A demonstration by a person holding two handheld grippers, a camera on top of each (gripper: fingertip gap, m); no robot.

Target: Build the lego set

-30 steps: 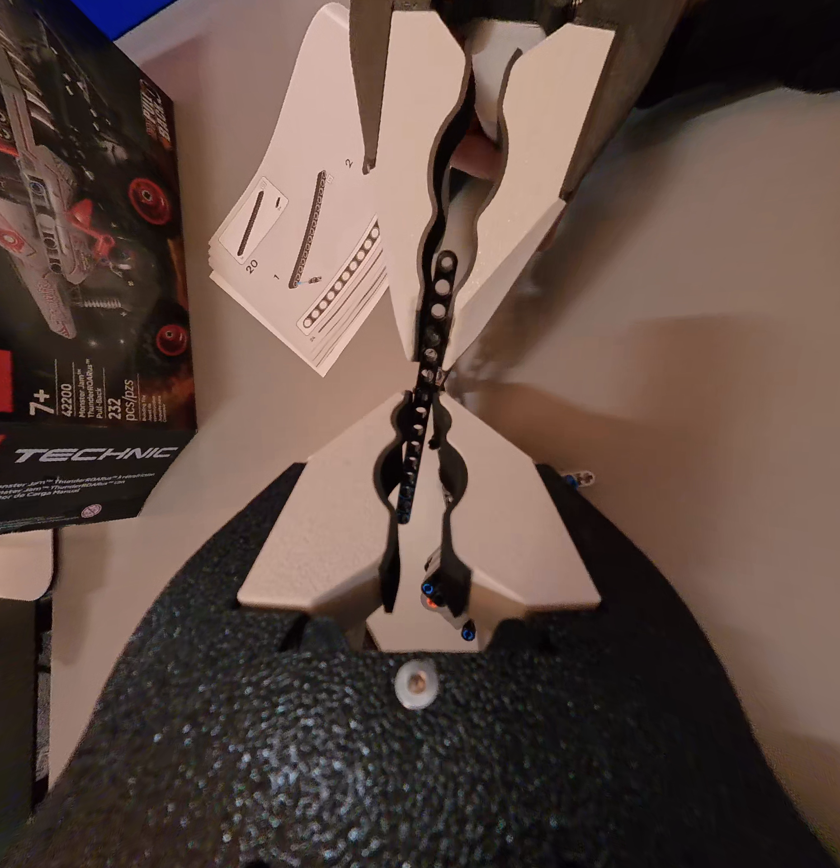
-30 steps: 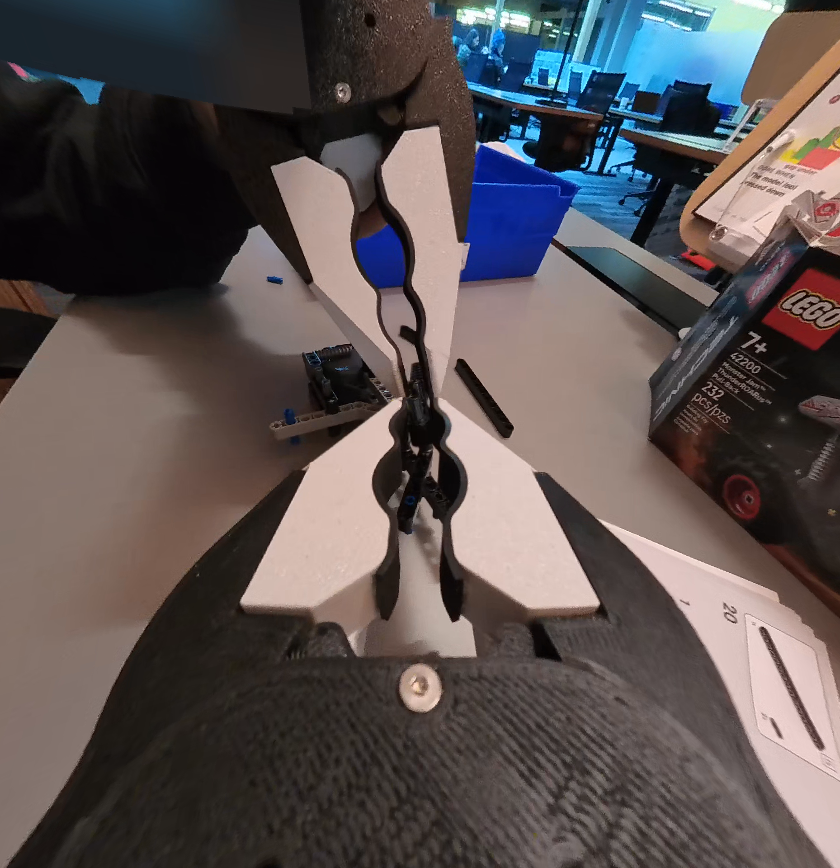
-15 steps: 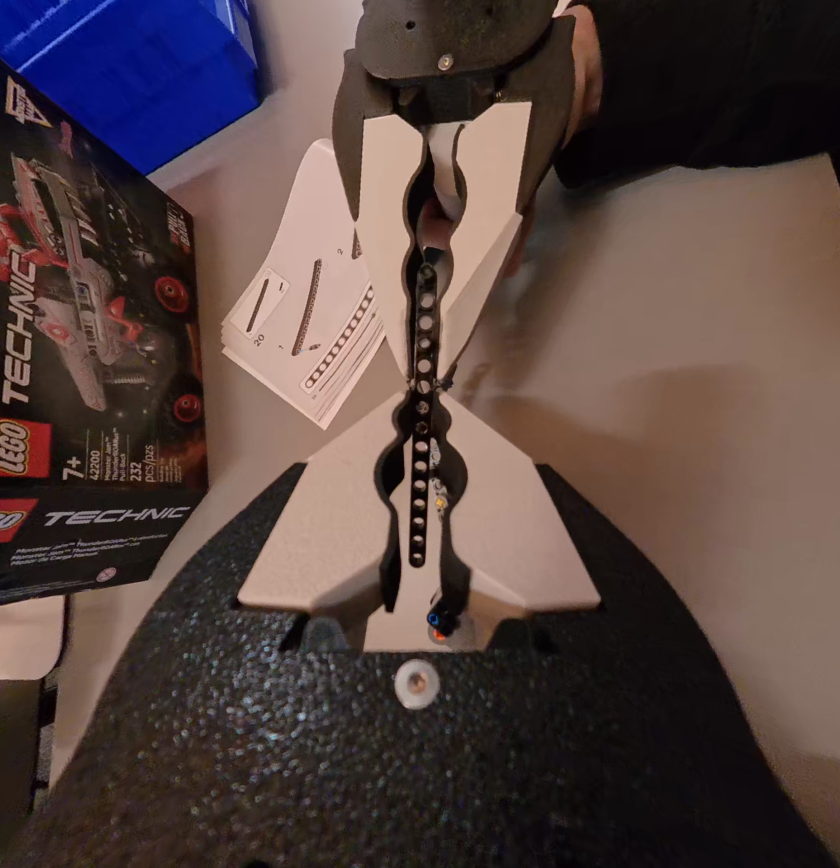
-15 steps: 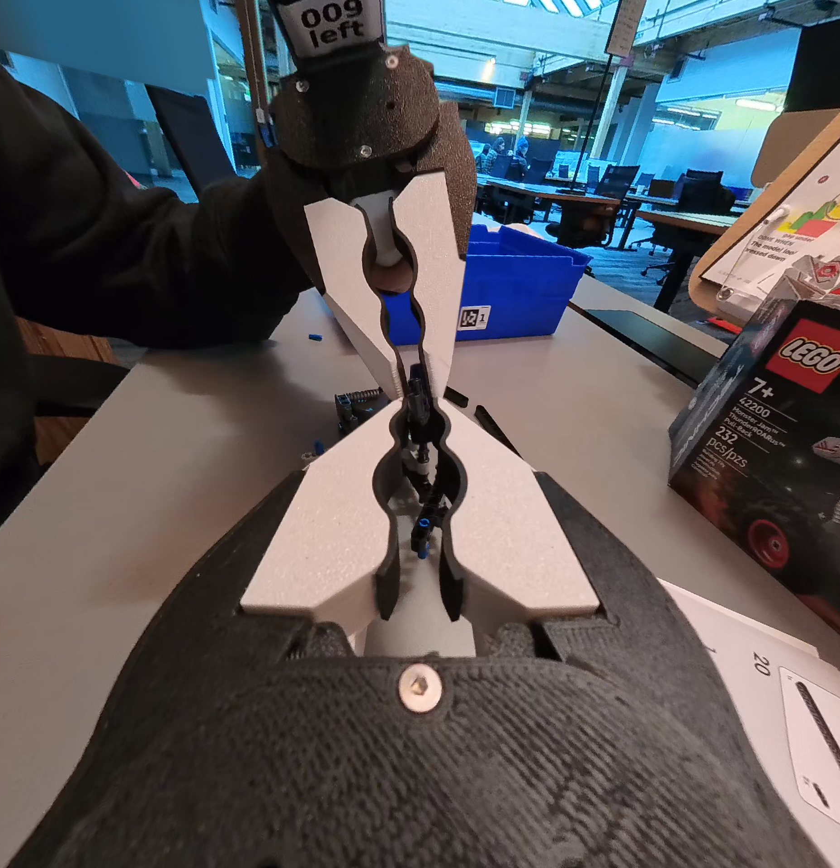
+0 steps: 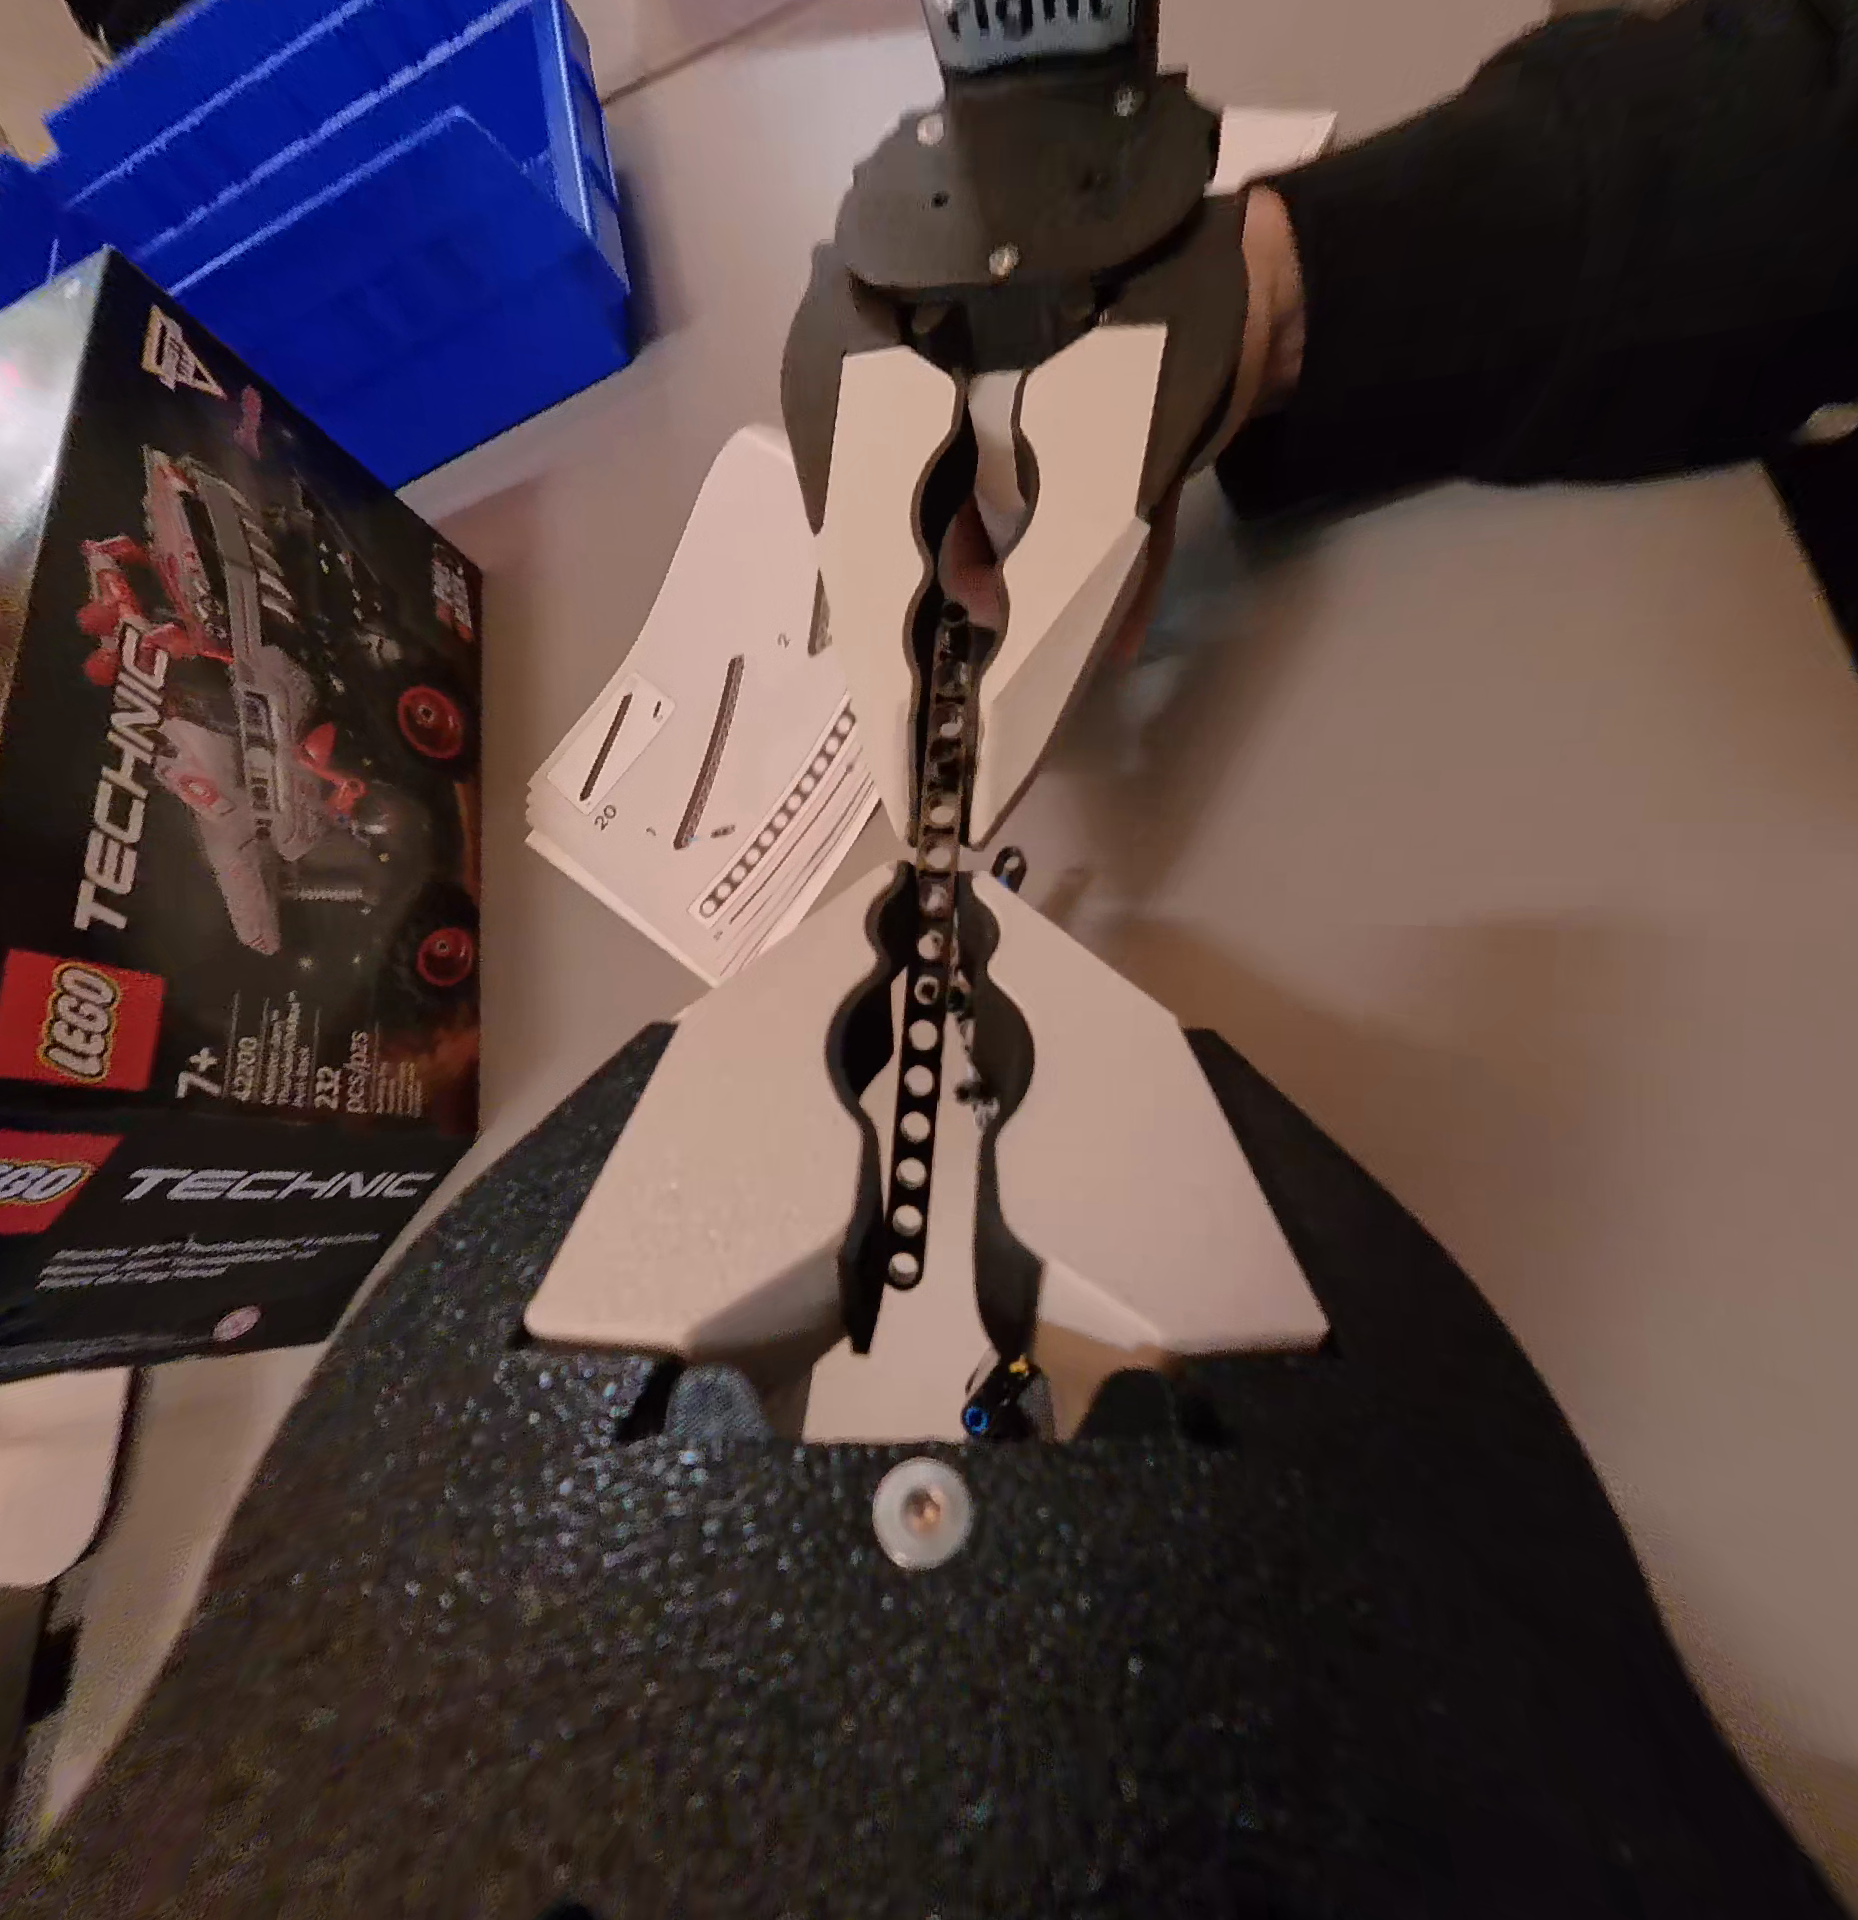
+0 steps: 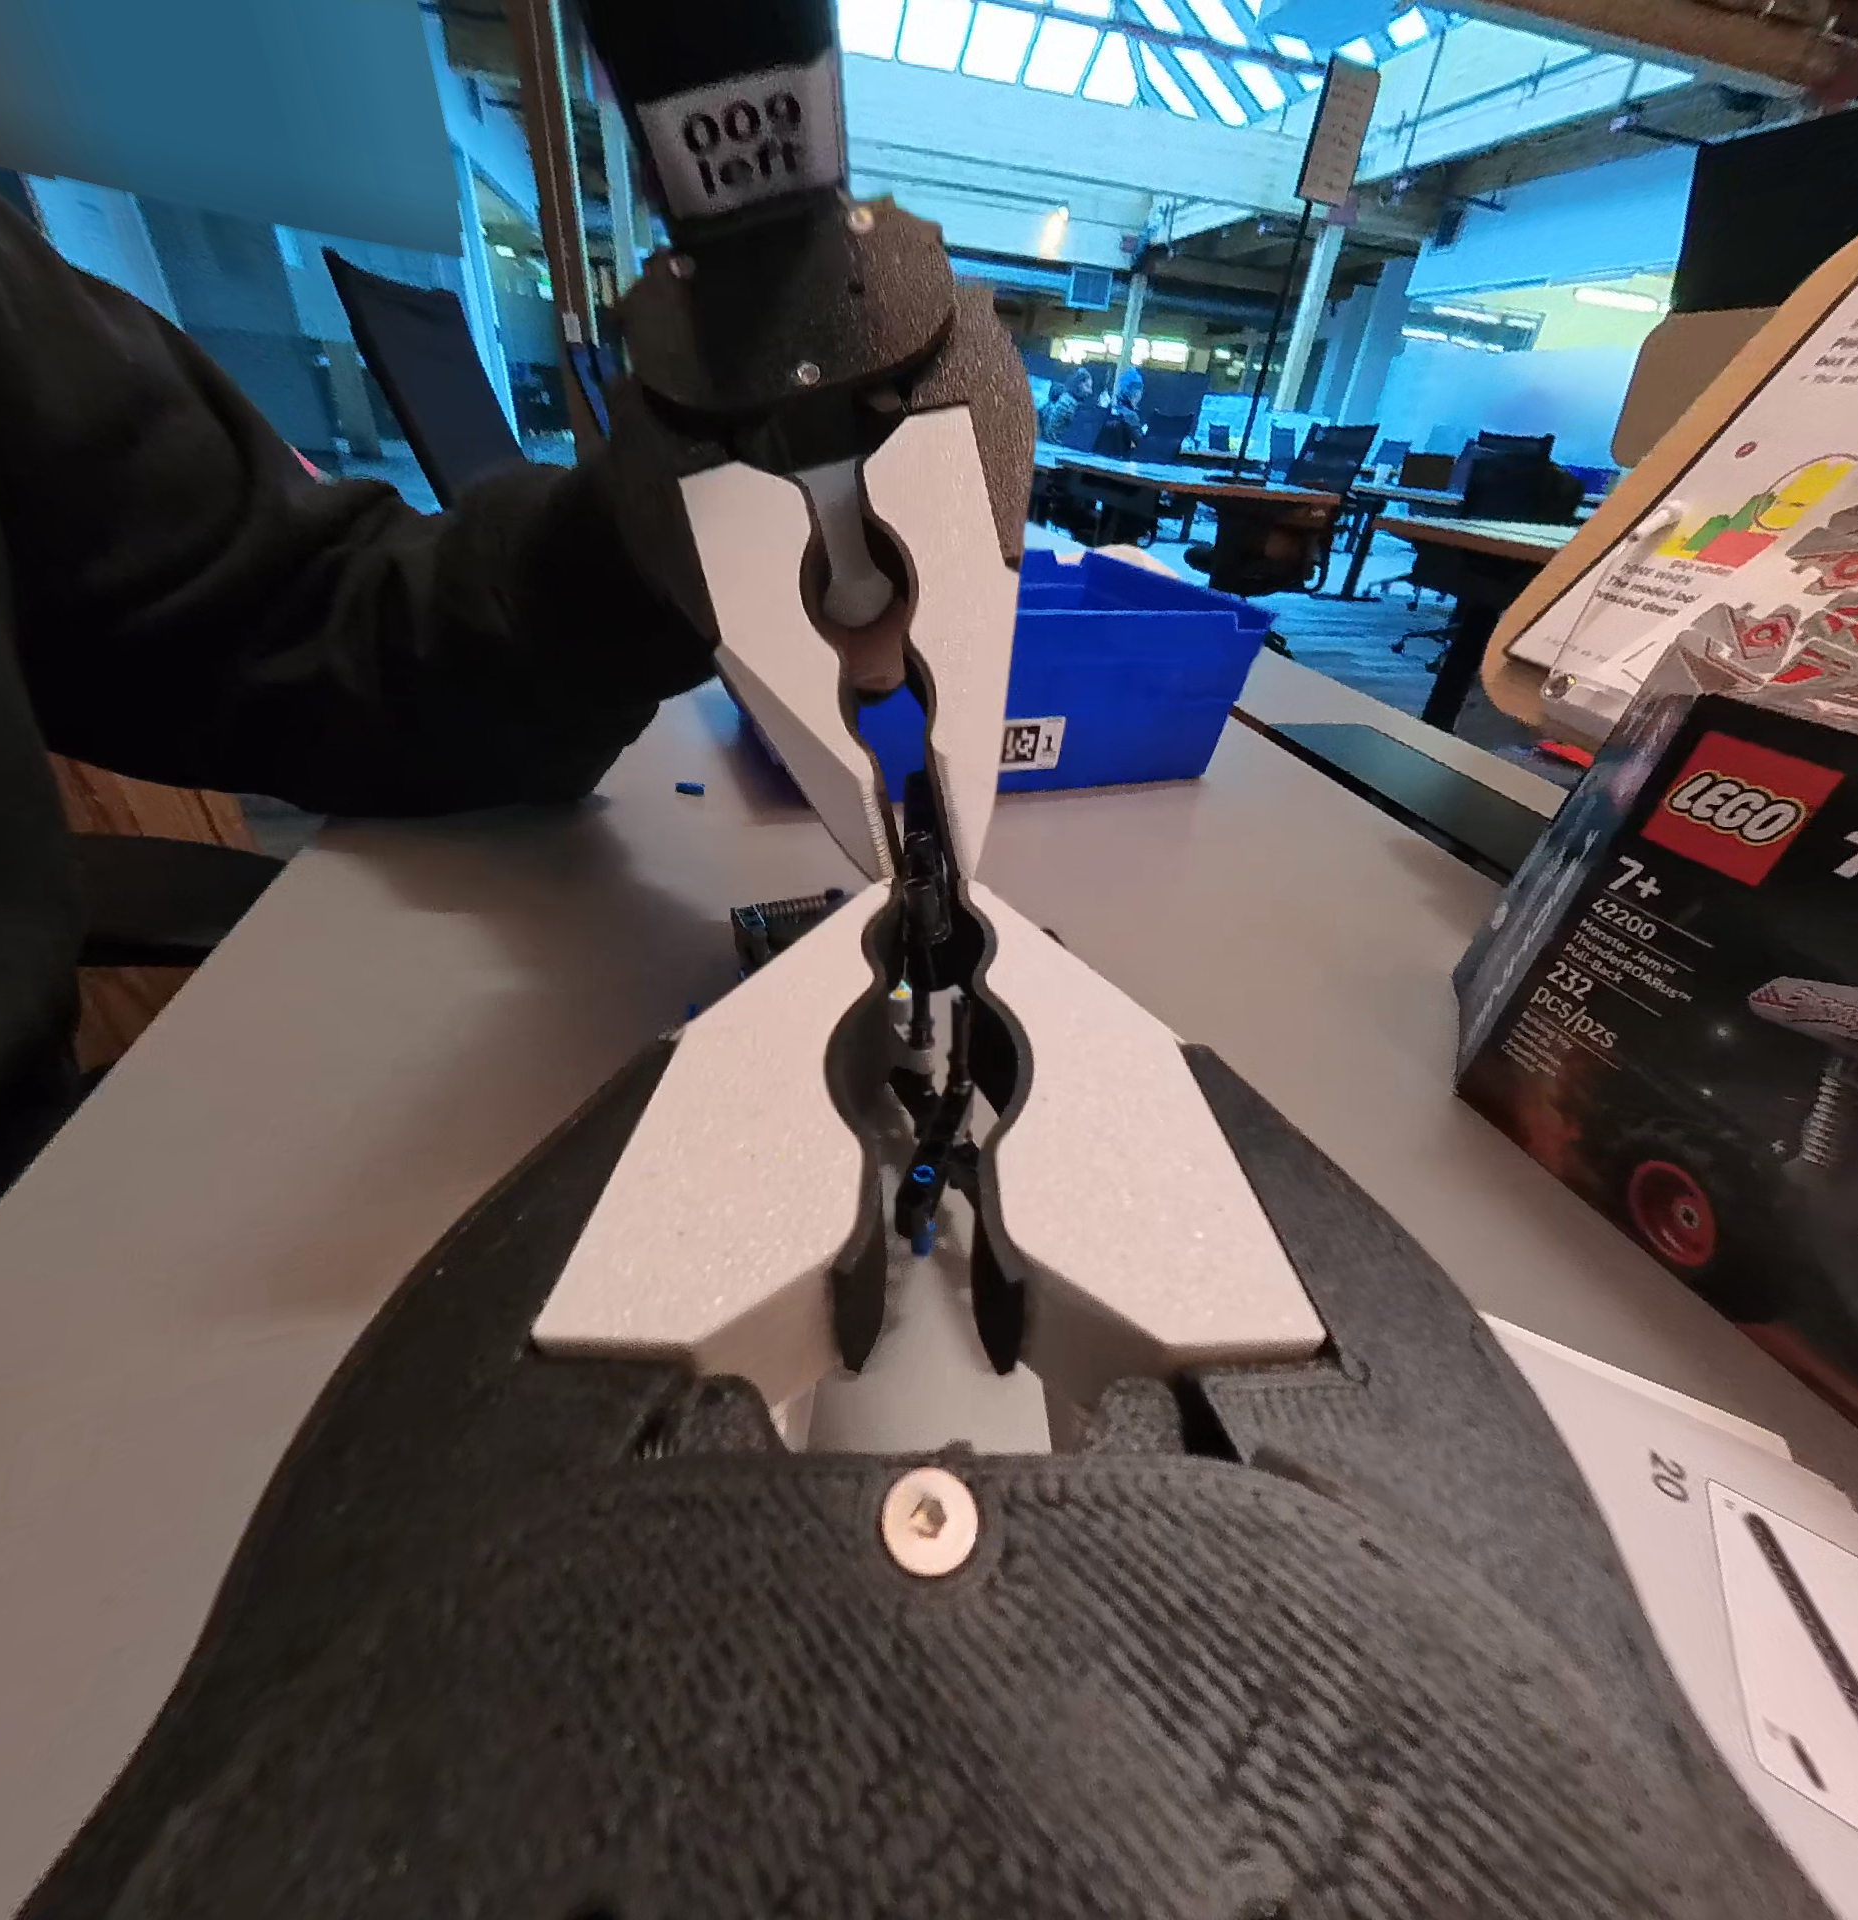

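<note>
Overhead, both tongs, left (image 5: 930,883) and right (image 6: 920,899), clench one long, black, holed beam (image 5: 920,1081).

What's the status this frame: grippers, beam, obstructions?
Left hand-held gripper and right hand-held gripper tip to tip, both shut on black holed beam. Beam off the table. Nothing in the way.

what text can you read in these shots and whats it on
I won't quote writing; here is what bears it.
Box: logos, numbers, small print.
Booklet: step numbers.
Tags atop the left gripper and right gripper.
Bin: a sticker.
Board: blurred print.
</note>
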